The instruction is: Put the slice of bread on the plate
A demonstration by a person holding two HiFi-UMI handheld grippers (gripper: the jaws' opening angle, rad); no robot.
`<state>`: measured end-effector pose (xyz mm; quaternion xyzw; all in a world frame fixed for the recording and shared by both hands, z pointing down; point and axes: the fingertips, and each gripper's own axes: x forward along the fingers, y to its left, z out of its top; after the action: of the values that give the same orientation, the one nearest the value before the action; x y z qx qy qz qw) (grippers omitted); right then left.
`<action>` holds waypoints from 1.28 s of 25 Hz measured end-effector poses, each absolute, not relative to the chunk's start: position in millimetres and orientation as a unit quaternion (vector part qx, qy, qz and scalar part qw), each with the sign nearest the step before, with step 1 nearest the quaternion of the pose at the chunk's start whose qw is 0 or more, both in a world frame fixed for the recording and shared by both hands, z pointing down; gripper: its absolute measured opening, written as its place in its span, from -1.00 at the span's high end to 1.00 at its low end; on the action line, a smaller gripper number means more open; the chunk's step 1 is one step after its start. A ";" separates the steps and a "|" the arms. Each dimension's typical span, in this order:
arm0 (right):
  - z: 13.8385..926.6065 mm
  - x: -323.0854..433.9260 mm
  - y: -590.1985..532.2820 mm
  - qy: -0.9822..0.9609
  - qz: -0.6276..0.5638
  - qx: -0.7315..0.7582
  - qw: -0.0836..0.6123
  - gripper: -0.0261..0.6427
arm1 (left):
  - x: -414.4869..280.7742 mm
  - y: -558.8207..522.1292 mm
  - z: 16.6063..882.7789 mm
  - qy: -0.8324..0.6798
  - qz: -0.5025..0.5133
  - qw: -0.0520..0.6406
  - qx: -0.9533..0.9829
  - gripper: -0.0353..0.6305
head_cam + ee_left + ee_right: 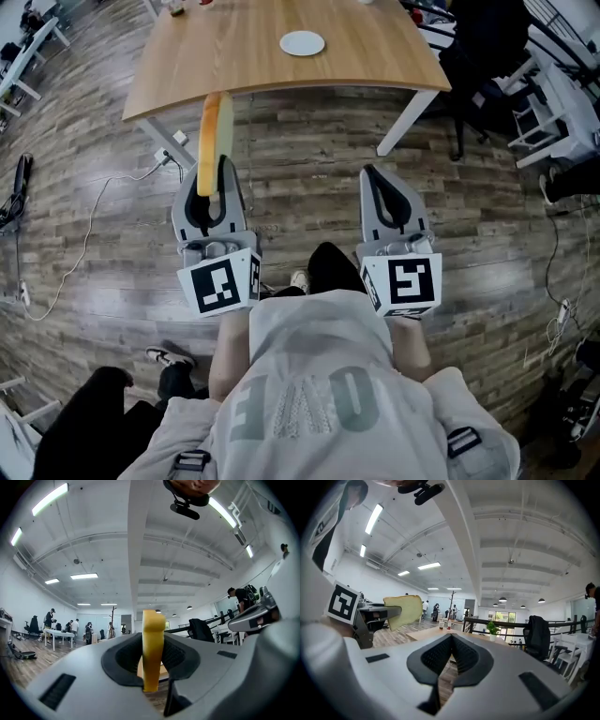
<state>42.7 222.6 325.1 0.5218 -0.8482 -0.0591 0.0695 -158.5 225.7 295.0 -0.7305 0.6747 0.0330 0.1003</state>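
Note:
A yellow slice of bread (215, 139) stands on edge in my left gripper (210, 184), whose jaws are shut on it; it sticks out past the fingertips over the near edge of the wooden table (234, 56). In the left gripper view the bread (153, 648) rises upright between the dark pads. A white plate (302, 43) lies on the table, further away and to the right. My right gripper (387, 195) hangs over the floor short of the table, jaws shut with nothing between them. In the right gripper view the bread (404, 610) shows at the left.
The table has white legs (406, 122). A cable (89, 234) trails over the wood floor at the left. Chairs and desks (525, 84) stand at the right. Small items sit at the table's far edge (174, 7). People stand in the far room (70, 630).

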 end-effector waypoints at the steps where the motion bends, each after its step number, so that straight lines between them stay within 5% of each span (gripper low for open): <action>1: 326.2 43.8 221.8 -0.844 -0.060 0.528 0.073 0.87 | -160.3 223.8 297.1 0.674 0.034 0.098 -0.731 0.64; 17: 343.6 42.2 142.3 -0.840 -0.050 0.539 0.045 0.87 | -155.5 150.5 307.7 0.661 0.045 0.120 -0.740 0.64; 32: 344.2 69.4 -77.0 -0.853 -0.071 0.516 0.028 0.87 | -135.8 -48.2 308.4 0.685 0.046 0.138 -0.713 0.64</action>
<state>69.4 -77.0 344.2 0.5157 -0.8534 -0.0710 0.0277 -135.8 -48.2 308.4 -0.7133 0.6855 0.0464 0.1383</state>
